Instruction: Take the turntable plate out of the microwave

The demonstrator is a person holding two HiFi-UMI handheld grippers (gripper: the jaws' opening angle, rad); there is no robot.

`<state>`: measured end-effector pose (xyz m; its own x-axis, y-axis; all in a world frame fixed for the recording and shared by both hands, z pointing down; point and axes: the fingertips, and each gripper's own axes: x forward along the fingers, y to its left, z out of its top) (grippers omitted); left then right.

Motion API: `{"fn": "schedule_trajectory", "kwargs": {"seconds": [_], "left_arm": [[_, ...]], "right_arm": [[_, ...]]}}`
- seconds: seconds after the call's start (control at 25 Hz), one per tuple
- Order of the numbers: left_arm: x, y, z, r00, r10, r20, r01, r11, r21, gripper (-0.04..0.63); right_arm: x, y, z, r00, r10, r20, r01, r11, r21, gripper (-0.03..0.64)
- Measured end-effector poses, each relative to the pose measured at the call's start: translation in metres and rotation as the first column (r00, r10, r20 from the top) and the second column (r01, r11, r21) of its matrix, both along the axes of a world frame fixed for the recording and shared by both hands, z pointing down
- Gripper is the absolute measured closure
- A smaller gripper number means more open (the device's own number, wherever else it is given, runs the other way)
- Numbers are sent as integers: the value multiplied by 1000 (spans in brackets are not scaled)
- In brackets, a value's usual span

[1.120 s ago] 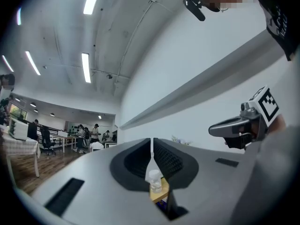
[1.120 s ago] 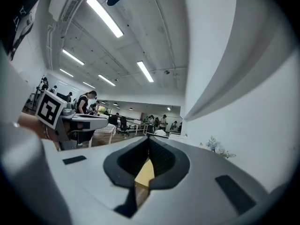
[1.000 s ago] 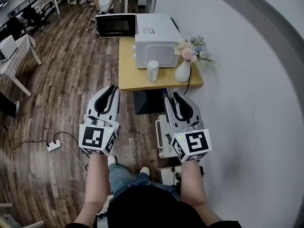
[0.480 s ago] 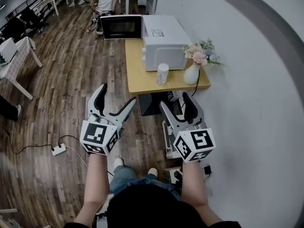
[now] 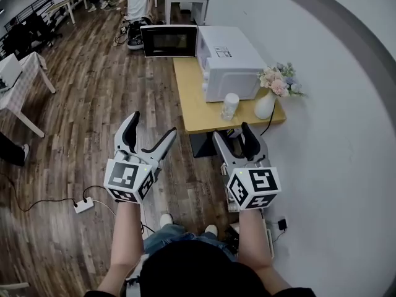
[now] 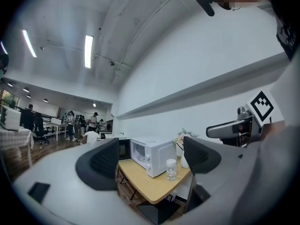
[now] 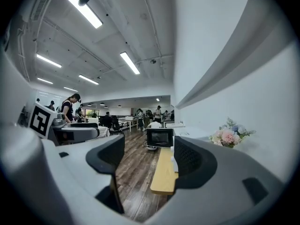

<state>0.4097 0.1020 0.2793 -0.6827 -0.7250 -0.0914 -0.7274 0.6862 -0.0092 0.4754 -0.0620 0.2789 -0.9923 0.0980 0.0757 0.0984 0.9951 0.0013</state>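
No words or numbers can be read. A sticker [image 5: 224, 52] on top of the microwave [image 5: 240, 70], upper middle, is too small to read.

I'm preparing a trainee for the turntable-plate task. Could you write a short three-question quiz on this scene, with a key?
1. True or false: the door of the microwave is shut.
2. What stands on the table beside the vase of flowers? A) a clear jar B) a kettle C) a laptop
3. What do the left gripper and the right gripper hold?
Key: 1 false, the door is swung open. 2 A. 3 nothing; both are open, with nothing between their jaws, and short of the table.
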Motion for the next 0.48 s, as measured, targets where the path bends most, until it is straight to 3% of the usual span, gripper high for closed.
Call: {"fn": "schedule_trajectory", "kwargs": {"seconds": [0.28,0.48], "left_arm": [[-46,41,11,1000,31,-4,-31,998,-63,169],[-77,68,14,1000,2,-9,-3,999,-42,169]], "right_arm": [[-44,49,6,999,39,-2,-39,999,13,276],[-61,60,6,997,76,-10,-75,996,45,276]]}}
